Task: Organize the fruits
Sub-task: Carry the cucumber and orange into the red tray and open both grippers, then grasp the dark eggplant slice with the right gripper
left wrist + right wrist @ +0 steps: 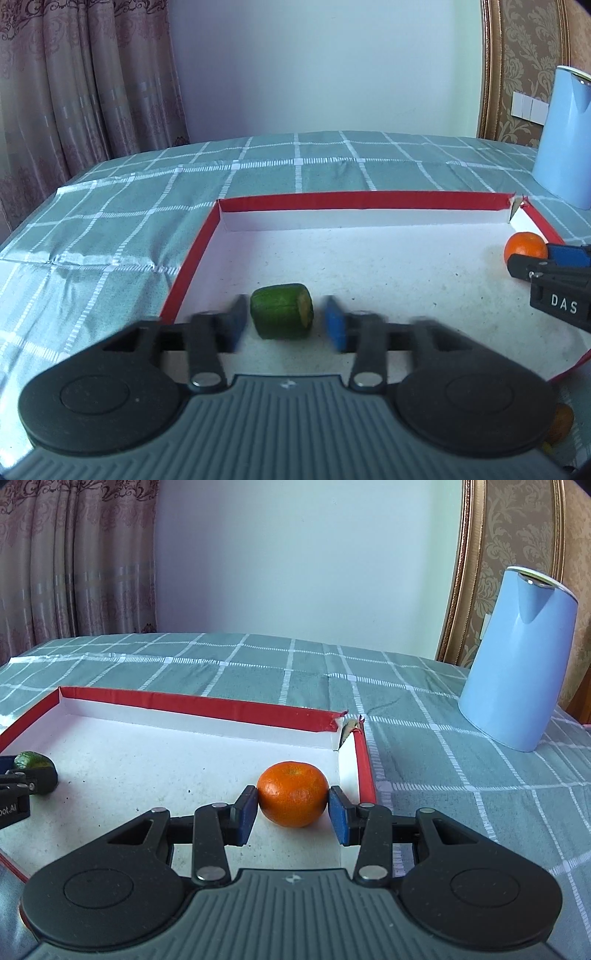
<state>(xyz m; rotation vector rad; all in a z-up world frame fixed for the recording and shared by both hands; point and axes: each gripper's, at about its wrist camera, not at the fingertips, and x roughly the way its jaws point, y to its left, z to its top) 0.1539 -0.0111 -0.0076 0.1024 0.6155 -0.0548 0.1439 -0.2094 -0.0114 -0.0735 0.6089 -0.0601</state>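
A red-rimmed white tray [195, 258] lies on the checked cloth. A green cut fruit piece [282, 315] rests on the tray floor between my left gripper's [286, 325] blue pads, with gaps on both sides; the gripper is open. The green piece also shows at the left edge of the right wrist view [31, 761]. An orange tangerine [293, 794] sits on the tray floor near the right wall; my right gripper [293, 810] has its pads touching both its sides. The tangerine [524, 248] and right gripper [546, 266] also show in the left wrist view.
A light blue kettle [517, 657] stands on the cloth right of the tray [367, 768]. The tray's far right corner [349, 725] is torn. Another orange fruit [559, 422] lies outside the tray at lower right. Curtains and a wall stand behind the table.
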